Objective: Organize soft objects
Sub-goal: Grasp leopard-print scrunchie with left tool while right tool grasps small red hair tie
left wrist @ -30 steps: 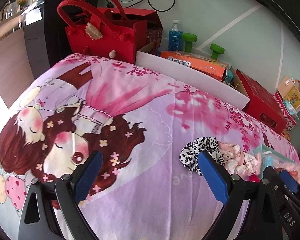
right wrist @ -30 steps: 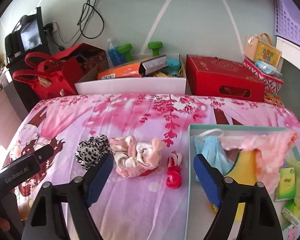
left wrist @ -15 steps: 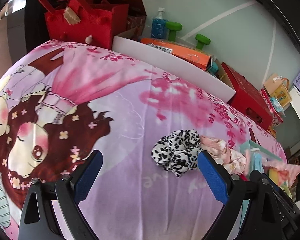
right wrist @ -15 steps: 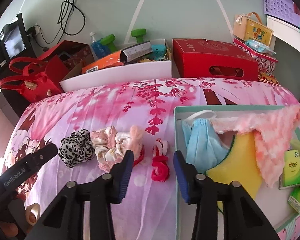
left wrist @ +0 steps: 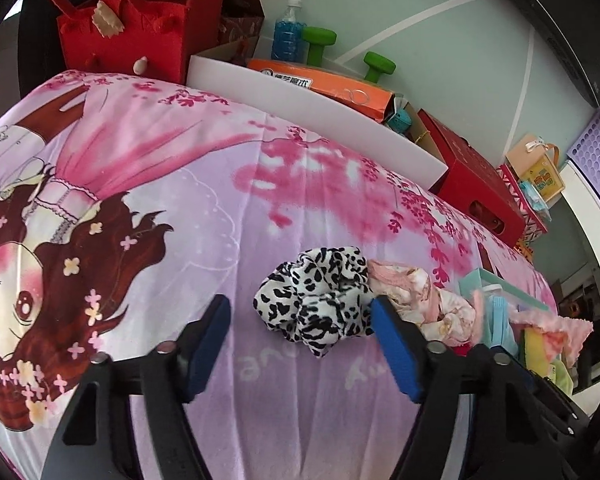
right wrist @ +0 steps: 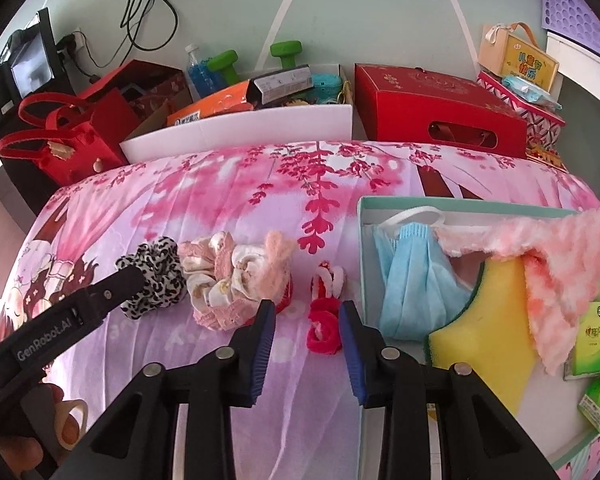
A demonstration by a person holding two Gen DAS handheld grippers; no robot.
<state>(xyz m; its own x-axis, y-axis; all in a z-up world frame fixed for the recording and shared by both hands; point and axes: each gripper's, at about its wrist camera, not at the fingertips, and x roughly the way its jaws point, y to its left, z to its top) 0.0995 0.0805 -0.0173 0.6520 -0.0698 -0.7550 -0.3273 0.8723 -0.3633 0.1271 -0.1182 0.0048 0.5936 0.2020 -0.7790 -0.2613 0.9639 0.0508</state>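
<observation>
Risk: left tool (left wrist: 300,332), closing unclenched around the leopard scrunchie (left wrist: 314,298), may snag the bedsheet (left wrist: 220,184); right tool (right wrist: 307,326), closing beside the red scrunchie (right wrist: 324,326), could too.

Scrunchies (right wrist: 220,280) lie left of the box (right wrist: 362,240).

Part of the ruffled pale pink floral fabric scrunchie (left wrist: 420,296) is hidden behind a blue pad. Beside the scrunchie, the shallow mint-green cardboard box (right wrist: 452,204) is cut off by the picture's right edge; small packet labels inside cannot be read.
</observation>
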